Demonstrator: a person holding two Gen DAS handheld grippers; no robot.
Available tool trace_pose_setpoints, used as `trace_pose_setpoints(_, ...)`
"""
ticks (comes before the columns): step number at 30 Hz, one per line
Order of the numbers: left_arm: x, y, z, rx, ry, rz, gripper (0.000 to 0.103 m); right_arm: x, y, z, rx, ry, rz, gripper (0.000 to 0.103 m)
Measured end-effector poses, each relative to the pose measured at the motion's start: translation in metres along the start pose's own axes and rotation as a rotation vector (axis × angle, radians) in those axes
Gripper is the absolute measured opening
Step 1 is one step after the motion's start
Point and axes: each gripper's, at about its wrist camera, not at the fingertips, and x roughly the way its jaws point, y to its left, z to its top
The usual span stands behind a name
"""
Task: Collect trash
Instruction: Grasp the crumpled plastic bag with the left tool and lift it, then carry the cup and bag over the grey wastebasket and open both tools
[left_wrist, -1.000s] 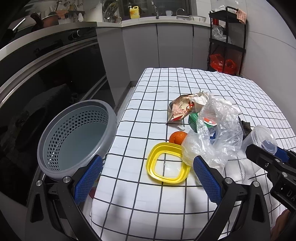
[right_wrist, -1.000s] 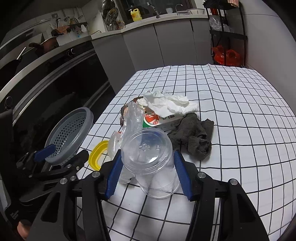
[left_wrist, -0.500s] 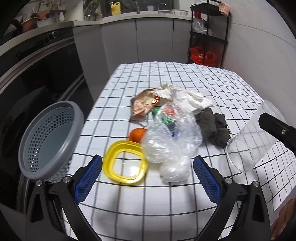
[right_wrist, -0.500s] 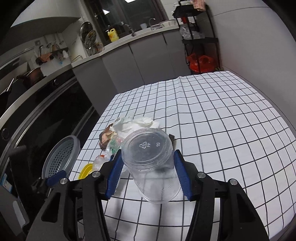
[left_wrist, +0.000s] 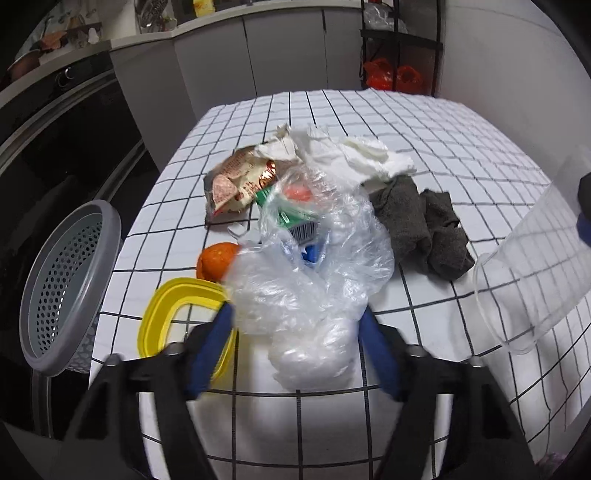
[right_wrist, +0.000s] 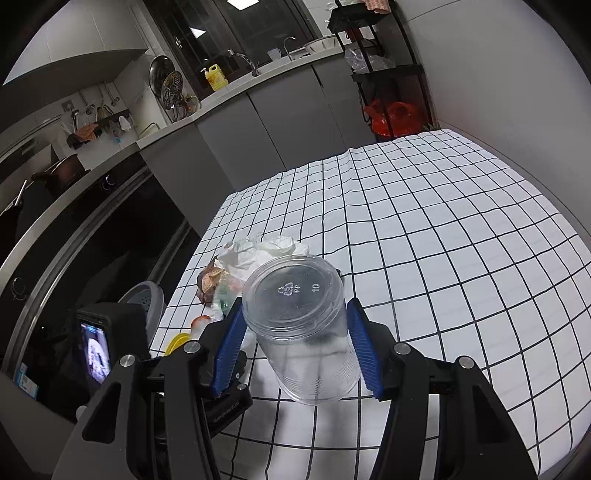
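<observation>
Two hand-held grippers are working: right one (right_wrist: 295, 343) is pinching the clear cup (right_wrist: 299, 328), left one (left_wrist: 297, 332) has just been closing around the plastic bag (left_wrist: 310, 273); basket (left_wrist: 62, 288) is sitting empty.

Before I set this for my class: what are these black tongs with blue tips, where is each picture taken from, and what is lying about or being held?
They are two hand-held grippers, each carrying a camera that looks along its fingers. The left gripper has just been closing around a clear plastic bag on the checked tablecloth. The right gripper holds a clear plastic cup. Also lying there: a yellow lid, an orange, a snack wrapper, white tissue and a grey cloth. A grey basket stands beside the table.
</observation>
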Motion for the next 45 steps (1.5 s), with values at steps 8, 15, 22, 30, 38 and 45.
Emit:
trace_pose_setpoints(8, -0.021, 0.008, 0.002, -0.004, -0.038, -0.025, 0.036, 0.004, -0.002, -0.002, 0.004, 0.01, -0.011, 0.054)
trace_pose_setpoints(15, -0.073, 0.04, 0.012, -0.037, -0.117, -0.008, 0.036, 0.011, 0.009, -0.004, -0.032, 0.004, 0.016, 0.054)
trace_pose_setpoints(22, -0.117, 0.082, 0.01, -0.055, -0.206, 0.055, 0.036, 0.017, 0.021, -0.008, -0.046, 0.024, 0.055, 0.053)
trace_pose_setpoints(30, -0.122, 0.133, -0.007, -0.122, -0.211, 0.09, 0.036, 0.023, 0.056, -0.016, -0.112, 0.057, 0.074, 0.053)
trace_pose_setpoints(38, -0.116, 0.174, -0.016, -0.155, -0.192, 0.107, 0.036, 0.022, 0.097, -0.01, -0.14, 0.044, 0.119, 0.054)
trace_pose_setpoints(45, -0.124, 0.214, -0.016, -0.178, -0.211, 0.124, 0.036, 0.023, 0.13, -0.003, -0.136, 0.014, 0.16, 0.054)
